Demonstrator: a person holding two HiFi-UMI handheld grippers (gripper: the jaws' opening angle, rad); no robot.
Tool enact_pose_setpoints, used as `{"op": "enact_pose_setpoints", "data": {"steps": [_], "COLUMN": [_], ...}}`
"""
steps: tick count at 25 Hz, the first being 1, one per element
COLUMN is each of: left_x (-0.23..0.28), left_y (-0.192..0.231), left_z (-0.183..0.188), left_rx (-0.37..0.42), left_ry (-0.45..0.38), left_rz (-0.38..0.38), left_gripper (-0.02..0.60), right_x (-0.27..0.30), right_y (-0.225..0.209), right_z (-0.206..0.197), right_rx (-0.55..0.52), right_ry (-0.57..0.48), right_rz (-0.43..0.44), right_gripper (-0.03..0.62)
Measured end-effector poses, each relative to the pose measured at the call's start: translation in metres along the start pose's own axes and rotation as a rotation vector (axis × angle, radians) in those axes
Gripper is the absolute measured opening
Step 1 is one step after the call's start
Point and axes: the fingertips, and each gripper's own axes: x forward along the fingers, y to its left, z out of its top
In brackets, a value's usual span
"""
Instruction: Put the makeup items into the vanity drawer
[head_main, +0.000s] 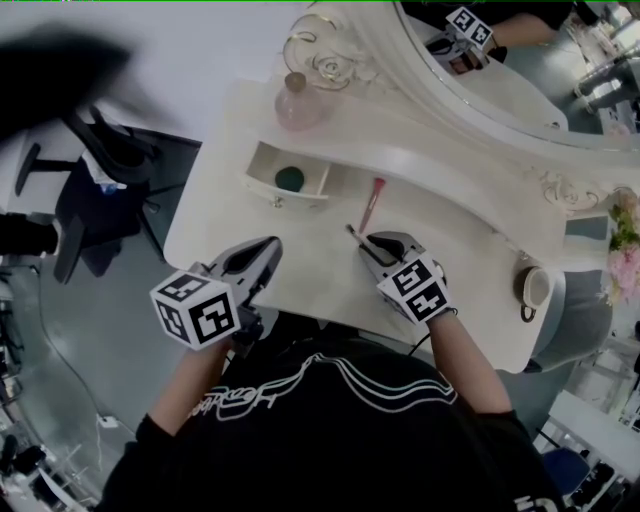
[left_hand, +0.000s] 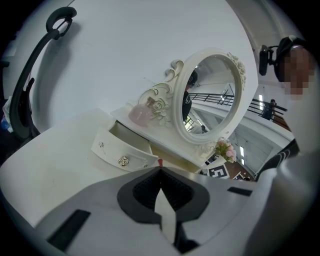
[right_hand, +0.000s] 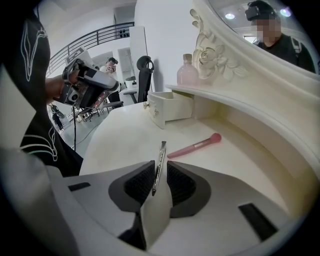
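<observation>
the right gripper (right_hand: 160, 171) straddles a slim dark makeup pencil (right_hand: 162, 150) lying short of the open drawer (right_hand: 172, 107), jaws narrowed but not yet pinching, poised to lift it, while the left gripper (left_hand: 160, 175), clenched empty, waits.

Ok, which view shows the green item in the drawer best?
Head view: it looks down into the drawer onto the green item. Both gripper views show only the drawer's walls; the item is hidden.

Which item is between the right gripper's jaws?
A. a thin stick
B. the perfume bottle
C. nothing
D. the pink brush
A: the thin stick stands between the jaws of the right gripper, while the pink brush lies apart on the tabletop.
</observation>
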Motion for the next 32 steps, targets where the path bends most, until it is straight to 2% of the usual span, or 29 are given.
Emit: {"op": "enact_pose_setpoints", "data": {"steps": [5,14,21,32], "left_x": [0.002,0.002,0.002,-0.001], "left_y": [0.002,0.008,0.016,0.032], "left_z": [0.004,0.015,0.028,0.055], "left_rx": [-0.007,-0.008,-0.007,0.009], "left_ry": [-0.002,-0.007,-0.019,-0.031], "left_rz": [-0.007,-0.017,-0.021,-0.027], "left_gripper": [0.021,0.021,0.021,0.021], "right_x": [0.002,-0.001,-0.018,-0.026], "right_y": [0.001,0.004,0.012,-0.004], "right_z": [0.0,0.012,0.054,0.143], "right_rx": [0.024,0.087,0.032,-0.028], "right_ry": [0.022,0.014,-0.038,-0.167], "right_rz": [0.01,0.053,0.08,0.049], "right_gripper": [0.051,0.046,0.046,0.047]}}
